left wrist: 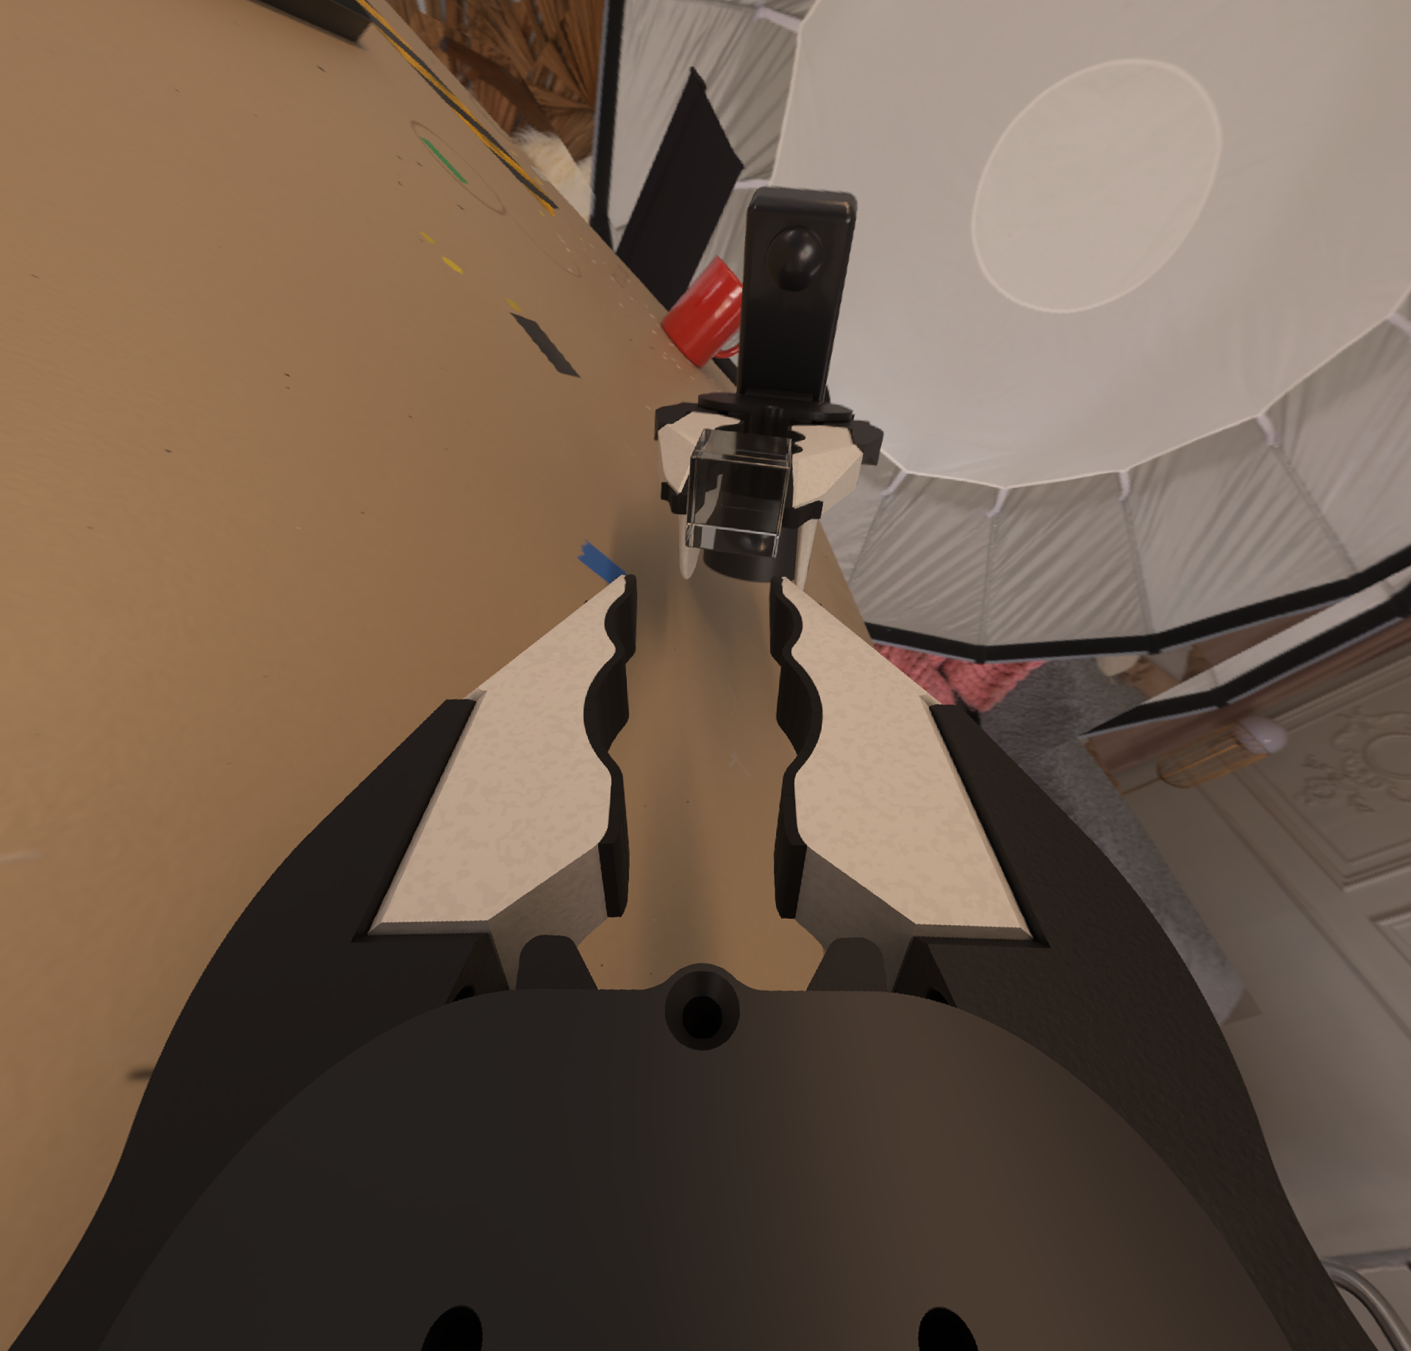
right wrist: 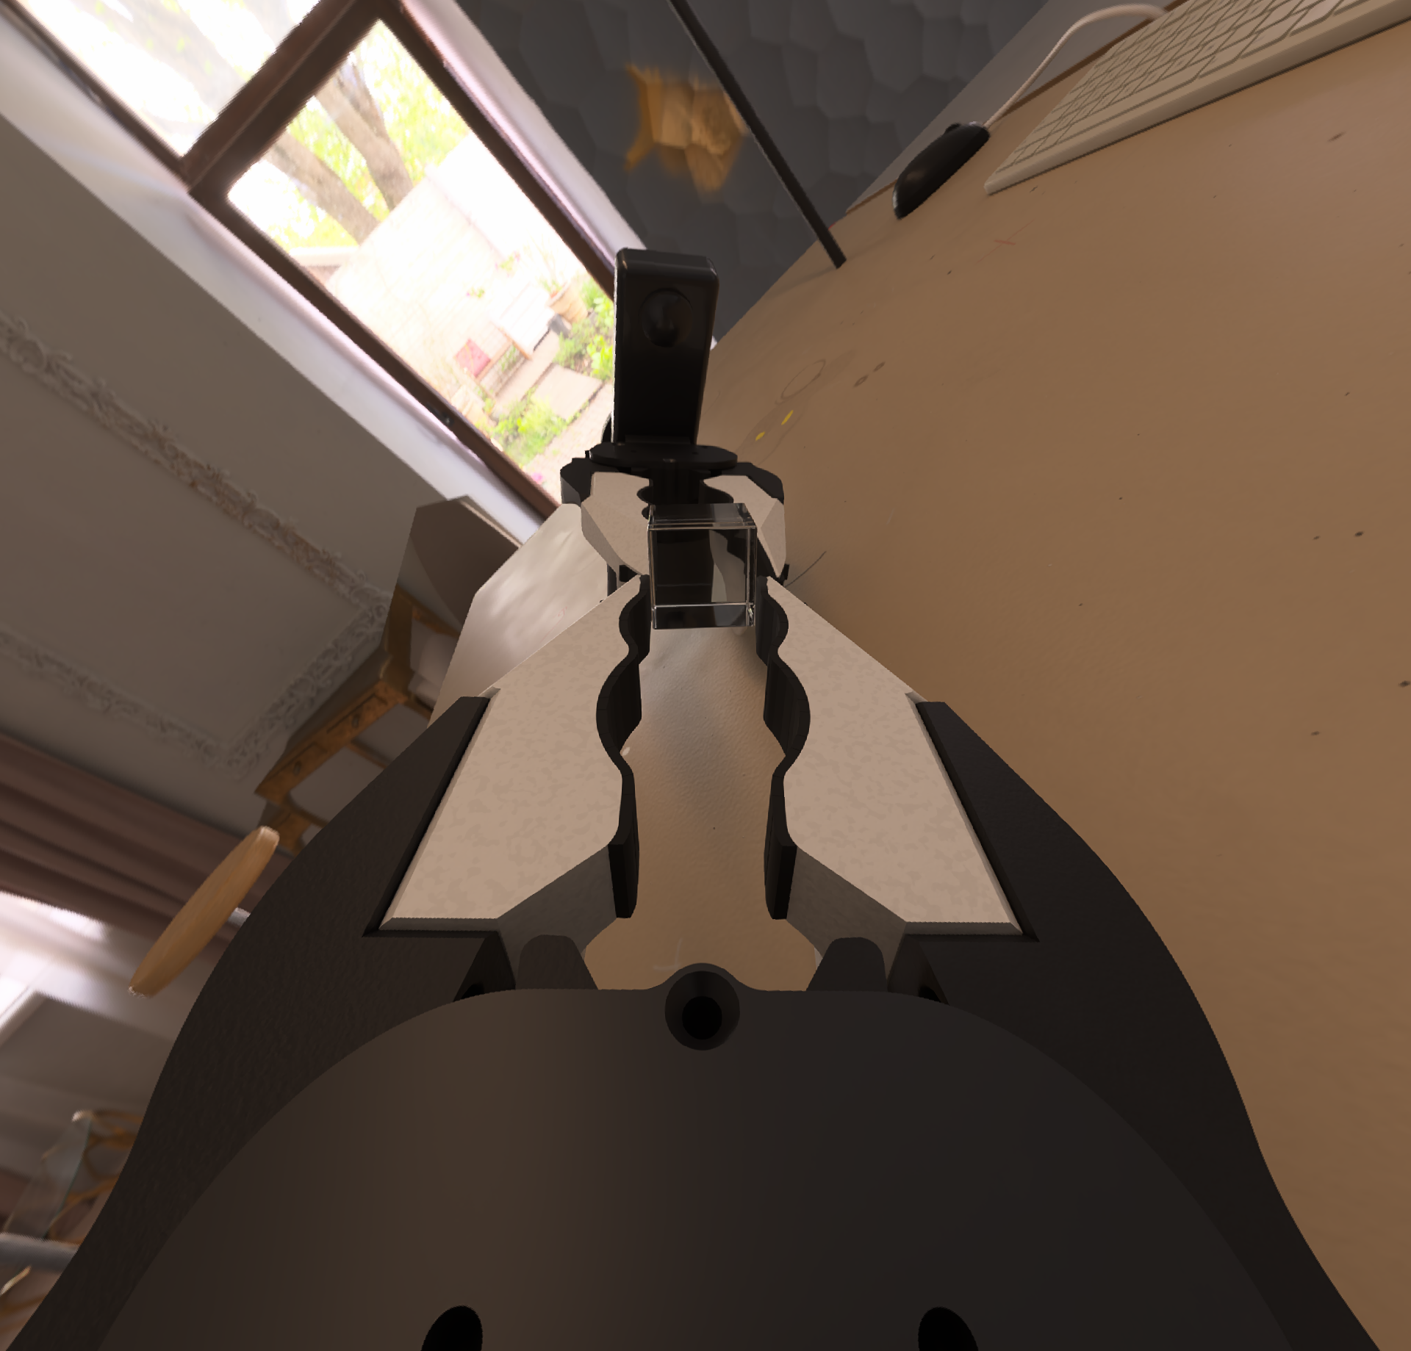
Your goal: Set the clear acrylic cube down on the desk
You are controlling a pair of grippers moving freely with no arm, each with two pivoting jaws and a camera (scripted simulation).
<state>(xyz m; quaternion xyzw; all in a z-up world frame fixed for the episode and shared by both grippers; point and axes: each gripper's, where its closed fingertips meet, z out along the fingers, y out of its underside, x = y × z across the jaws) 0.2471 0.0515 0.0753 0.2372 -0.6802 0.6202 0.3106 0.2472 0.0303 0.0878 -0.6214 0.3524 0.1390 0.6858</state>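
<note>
The clear acrylic cube (right wrist: 701, 551) sits between my right gripper's (right wrist: 701, 589) fingertips, which are shut on it and hold it off the tan desk (right wrist: 1069, 475). In the left wrist view the cube (left wrist: 737, 490) shows just beyond my left gripper (left wrist: 702, 582), flanked by the right gripper's fingers (left wrist: 832, 467). My left gripper is open and empty, its tips a short way from the cube. The two grippers face each other tip to tip.
A red mug (left wrist: 706, 311) stands near the desk edge behind the right gripper. Blue tape (left wrist: 599, 560) and a black strip (left wrist: 546, 345) lie on the desk. A white keyboard (right wrist: 1222, 62) and a black mouse (right wrist: 939, 166) are at the far end. A large white softbox (left wrist: 1069, 246) stands beyond the desk.
</note>
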